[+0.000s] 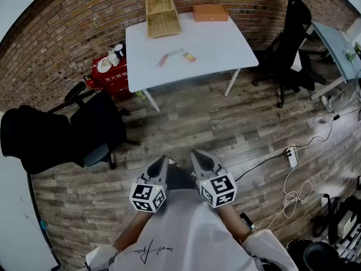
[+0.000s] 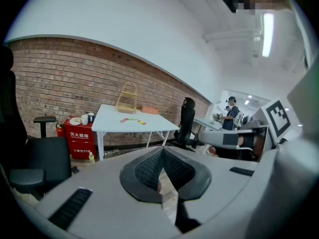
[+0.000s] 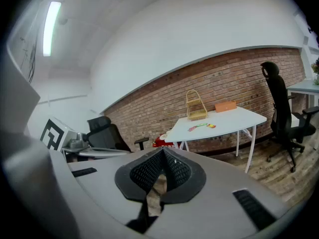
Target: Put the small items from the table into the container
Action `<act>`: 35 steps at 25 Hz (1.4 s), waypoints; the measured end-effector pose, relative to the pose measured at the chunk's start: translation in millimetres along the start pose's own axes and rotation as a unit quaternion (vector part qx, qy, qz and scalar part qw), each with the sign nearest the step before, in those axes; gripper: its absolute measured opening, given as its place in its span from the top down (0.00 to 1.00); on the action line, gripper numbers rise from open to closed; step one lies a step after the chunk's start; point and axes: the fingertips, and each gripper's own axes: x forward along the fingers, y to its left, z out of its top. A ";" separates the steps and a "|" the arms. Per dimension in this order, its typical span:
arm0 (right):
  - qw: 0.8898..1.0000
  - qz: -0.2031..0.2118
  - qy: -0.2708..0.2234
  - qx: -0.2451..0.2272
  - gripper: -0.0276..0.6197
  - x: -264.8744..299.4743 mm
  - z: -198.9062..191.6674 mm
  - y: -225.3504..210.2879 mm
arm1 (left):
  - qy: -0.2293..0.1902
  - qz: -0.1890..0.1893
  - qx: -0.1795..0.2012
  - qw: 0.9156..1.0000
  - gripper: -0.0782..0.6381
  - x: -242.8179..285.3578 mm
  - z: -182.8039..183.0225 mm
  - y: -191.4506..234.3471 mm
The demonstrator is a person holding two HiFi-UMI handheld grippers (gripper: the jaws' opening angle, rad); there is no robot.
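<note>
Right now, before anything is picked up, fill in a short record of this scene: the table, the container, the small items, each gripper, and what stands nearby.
table: white table, against the brick wall
container: wicker basket at the table's back edge, beside an orange box
small items: colourful pieces on the tabletop, outside the basket
left gripper: shut, empty, well short of the table
right gripper: shut, empty, beside the left one
nearby: red cabinet; black chair

Basket [image 1: 162, 13] left of box [image 1: 210, 12], both on table [image 1: 220, 49]
</note>
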 end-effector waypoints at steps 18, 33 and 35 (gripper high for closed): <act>0.999 0.022 0.000 0.043 0.93 7.9 -1.4 11.3 | 0.015 0.012 -0.012 1.000 0.88 -0.1 5.4 9.5; 0.999 0.014 0.024 0.030 0.93 48.8 29.6 -11.0 | 0.005 0.018 -0.032 0.999 0.88 35.3 38.6 45.0; 0.999 0.012 0.026 0.029 0.92 58.4 34.8 -13.7 | 0.004 0.019 -0.034 0.999 0.88 41.5 44.8 51.7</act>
